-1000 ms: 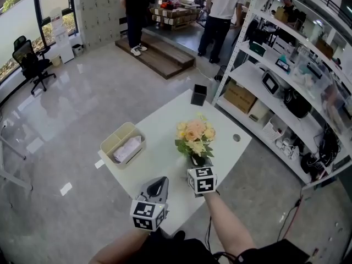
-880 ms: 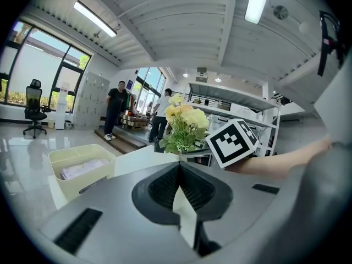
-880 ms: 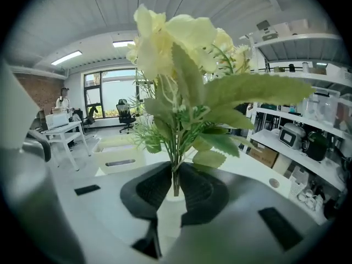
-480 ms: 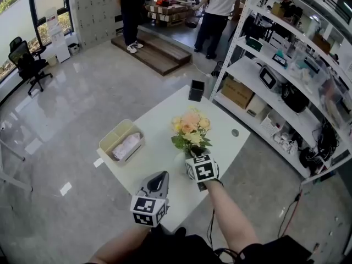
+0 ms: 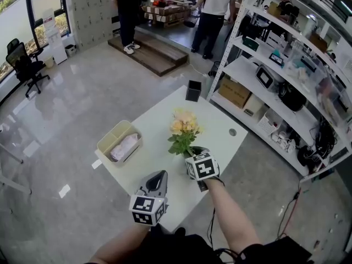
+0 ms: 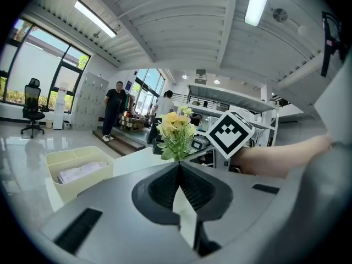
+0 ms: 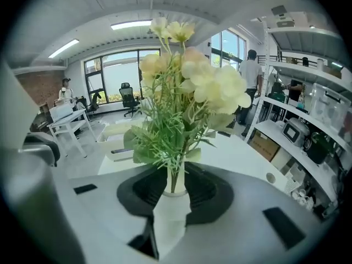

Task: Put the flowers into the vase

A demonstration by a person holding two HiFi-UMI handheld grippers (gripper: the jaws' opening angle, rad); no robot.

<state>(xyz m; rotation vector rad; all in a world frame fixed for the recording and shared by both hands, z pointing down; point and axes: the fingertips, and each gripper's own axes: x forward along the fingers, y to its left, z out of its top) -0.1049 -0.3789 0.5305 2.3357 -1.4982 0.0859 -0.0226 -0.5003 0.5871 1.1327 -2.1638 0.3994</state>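
While the flowers (image 5: 183, 126) stand in the vase (image 7: 175, 187) on the white table (image 5: 220, 130), the right gripper (image 7: 176, 169) has its jaws apart.

The yellow and peach flowers stick up out of the small white vase, near the middle of the table. The vase is between the right gripper's jaws. They have just been opening and now sit one on each side, very close to it. The left gripper (image 6: 179, 166) is over the near edge of the table. Its jaws are together at the tips and hold nothing. A pale bin (image 5: 110, 138) with a white cloth inside sits left of the flowers.
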